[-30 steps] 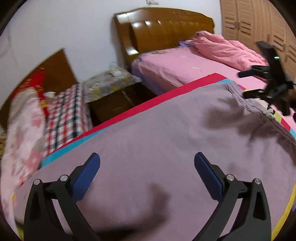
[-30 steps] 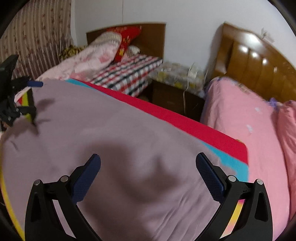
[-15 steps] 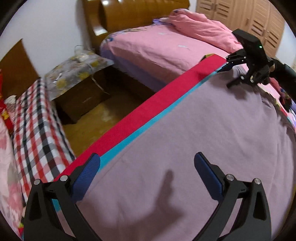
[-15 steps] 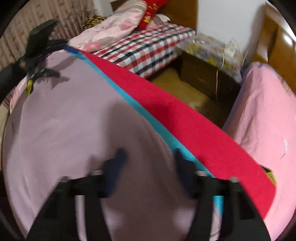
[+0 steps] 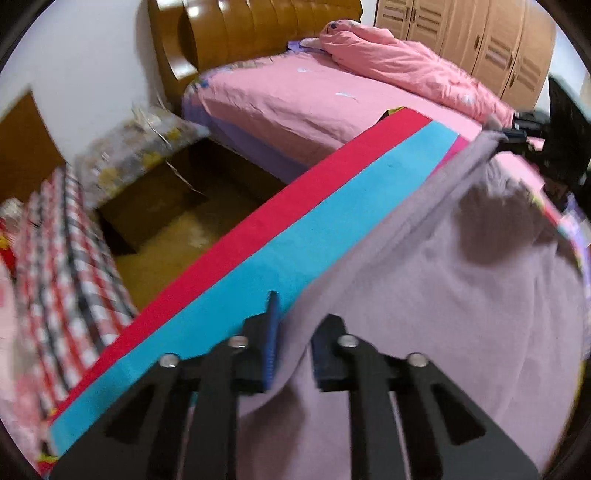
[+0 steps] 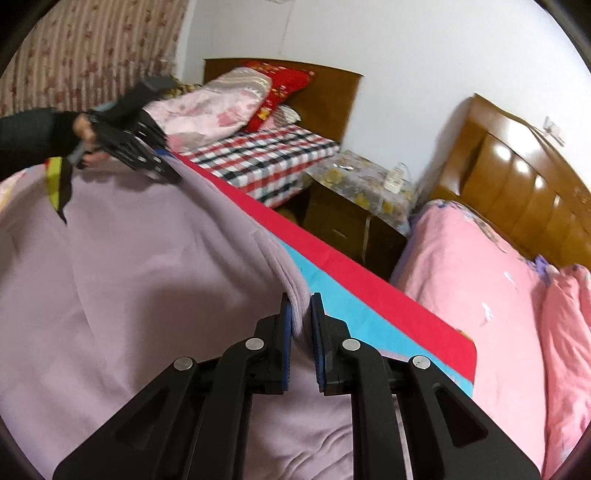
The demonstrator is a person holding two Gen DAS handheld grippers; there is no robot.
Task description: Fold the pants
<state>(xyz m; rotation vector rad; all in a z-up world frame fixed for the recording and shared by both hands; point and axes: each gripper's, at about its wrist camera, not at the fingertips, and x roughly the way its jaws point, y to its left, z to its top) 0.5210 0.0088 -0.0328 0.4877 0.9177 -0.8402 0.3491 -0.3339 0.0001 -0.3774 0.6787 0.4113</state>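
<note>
1. At the bottom of the left wrist view, the left gripper (image 5: 293,343) has its blue-padded fingers drawn nearly together on the far edge of the mauve pants (image 5: 443,295); a raised fold of cloth is pinched between them
2. In the right wrist view the right gripper (image 6: 300,325) is likewise closed on the pants (image 6: 129,277), with the thick ribbed hem standing up between its blue pads (image 6: 286,332)
3. The pants lie spread wide over a striped mat (image 5: 295,236), and the gripped edge is lifted off it, so that a turquoise band and then a red band of the mat show just beyond the cloth
4. Each gripper also shows in the other's view: the right gripper (image 5: 517,134) sits at the far right end of the lifted edge, and the left gripper (image 6: 162,171) sits at the far left end, held by a hand (image 6: 86,142) in a dark sleeve
5. Beyond the mat's red edge the floor (image 5: 177,243) drops away, with a low nightstand (image 6: 354,218) under a patterned cover standing between two beds
6. Farther off, a bed with a pink sheet (image 5: 295,103) and a rumpled pink quilt (image 5: 406,62) backs onto a glossy wooden headboard (image 5: 251,33); the other bed carries a checked blanket (image 6: 266,162), a floral quilt and a red pillow (image 6: 284,88)
7. At the far right of the left wrist view stand wooden wardrobe doors (image 5: 480,40), slightly blurred
</note>
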